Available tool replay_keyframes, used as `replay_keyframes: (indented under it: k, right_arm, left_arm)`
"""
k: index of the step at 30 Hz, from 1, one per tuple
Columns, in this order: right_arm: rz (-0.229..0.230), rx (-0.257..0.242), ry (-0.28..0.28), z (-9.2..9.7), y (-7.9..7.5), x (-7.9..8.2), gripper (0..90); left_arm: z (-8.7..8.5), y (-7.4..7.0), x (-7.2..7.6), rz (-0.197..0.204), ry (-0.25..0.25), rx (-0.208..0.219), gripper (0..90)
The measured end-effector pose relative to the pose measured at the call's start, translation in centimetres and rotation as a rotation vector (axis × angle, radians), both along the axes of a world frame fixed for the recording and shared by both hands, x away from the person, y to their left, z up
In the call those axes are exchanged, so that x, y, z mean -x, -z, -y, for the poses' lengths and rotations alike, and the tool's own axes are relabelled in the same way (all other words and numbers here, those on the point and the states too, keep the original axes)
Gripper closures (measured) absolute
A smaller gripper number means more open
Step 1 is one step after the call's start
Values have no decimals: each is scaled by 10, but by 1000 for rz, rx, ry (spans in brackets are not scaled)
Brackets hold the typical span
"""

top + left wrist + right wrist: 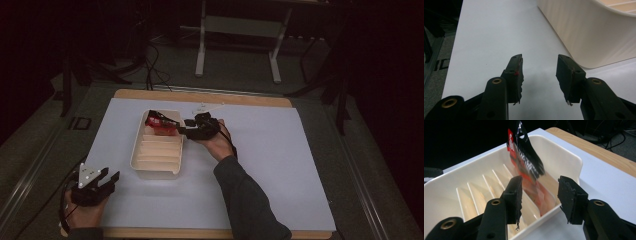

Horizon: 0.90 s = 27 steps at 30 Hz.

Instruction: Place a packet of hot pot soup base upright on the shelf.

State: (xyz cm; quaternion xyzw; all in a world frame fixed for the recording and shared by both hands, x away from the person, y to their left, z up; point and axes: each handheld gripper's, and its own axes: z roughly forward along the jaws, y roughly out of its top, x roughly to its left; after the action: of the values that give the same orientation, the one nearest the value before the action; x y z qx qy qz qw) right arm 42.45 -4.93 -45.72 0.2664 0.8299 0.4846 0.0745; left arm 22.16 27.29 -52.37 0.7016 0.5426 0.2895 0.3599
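High view first, and at the near left corner of the pale blue mat point(260, 165) we find the left gripper point(106, 179) held low in a hand point(82, 212), grey plate on top, jaws spread wide with nothing between them. Its own left gripper view agrees: both jaws apart over bare mat, the cream wall of the divided tray point(589, 30) rising just beyond to the right. Moving across, we reach that tray point(157, 167) near the middle of the mat, slotted into narrow compartments, and in its far end compartment sits a red and black packet point(160, 125). Right beside it, at the tray's right rim, we see the right gripper point(186, 126). From the right gripper view, its jaws stand open, gripping nothing, with the packet point(525, 157) propped tilted in the tray point(461, 177) just ahead.
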Motion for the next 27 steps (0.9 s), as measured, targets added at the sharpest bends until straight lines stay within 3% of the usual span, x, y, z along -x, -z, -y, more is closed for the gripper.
replay_keyframes:
  k: [9,21,27]
  right_arm:
    - [-16,54,16,11,2,12,530]
    - [-38,164,49,35,20,32,512]
    - [-27,212,69,51,30,48,498]
  left_arm:
    - [-1,-1,1,2,-4,1,565]
    - [-3,0,1,-2,-6,8,564]
    - [-3,2,0,-10,-7,13,562]
